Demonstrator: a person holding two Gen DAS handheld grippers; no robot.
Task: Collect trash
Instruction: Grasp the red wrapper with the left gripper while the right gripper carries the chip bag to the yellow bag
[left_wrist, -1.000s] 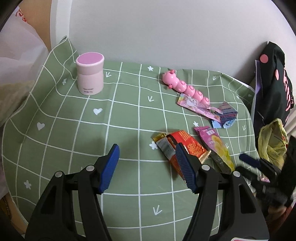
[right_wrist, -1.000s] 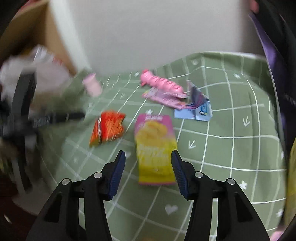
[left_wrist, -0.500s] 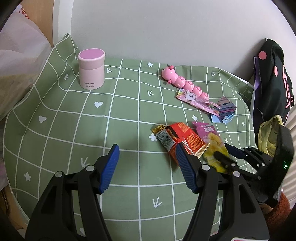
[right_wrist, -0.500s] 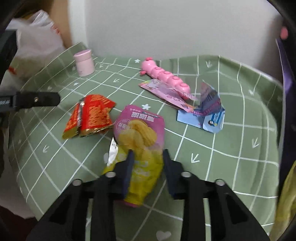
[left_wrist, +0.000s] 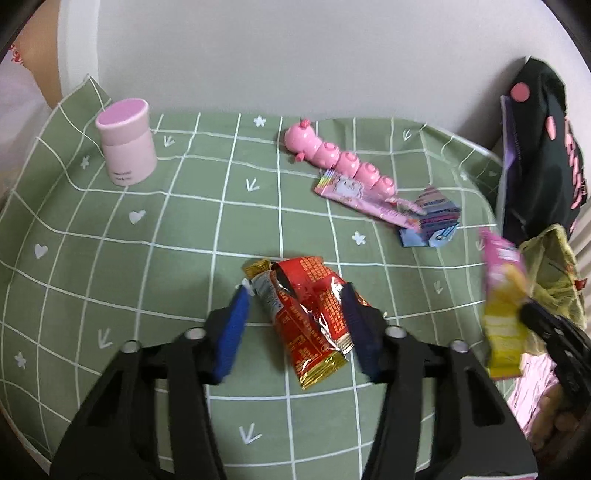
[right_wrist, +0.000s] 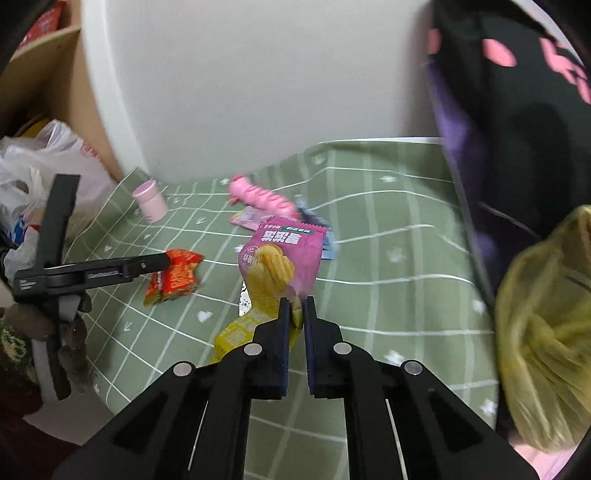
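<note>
My right gripper (right_wrist: 295, 308) is shut on a pink-and-yellow chip bag (right_wrist: 277, 258) and holds it above the green checked tablecloth (right_wrist: 388, 258); the bag also shows in the left wrist view (left_wrist: 504, 306). A yellow-green trash bag (right_wrist: 546, 325) hangs open at the right. My left gripper (left_wrist: 295, 306) is open, its jaws on either side of a red-and-gold snack wrapper (left_wrist: 310, 314) lying on the cloth. A pink candy wrapper (left_wrist: 362, 199) and a blue-purple wrapper (left_wrist: 432, 221) lie farther back.
A pink caterpillar toy (left_wrist: 340, 162) and a pink jar (left_wrist: 127, 147) stand on the cloth near the wall. A black bag with pink spots (left_wrist: 543, 147) hangs at the right. White plastic bags (right_wrist: 33, 173) sit left of the table.
My right gripper closed on the chip bag and lifted it off the cloth toward the right. My left gripper moved forward so its jaws straddle the red wrapper.
</note>
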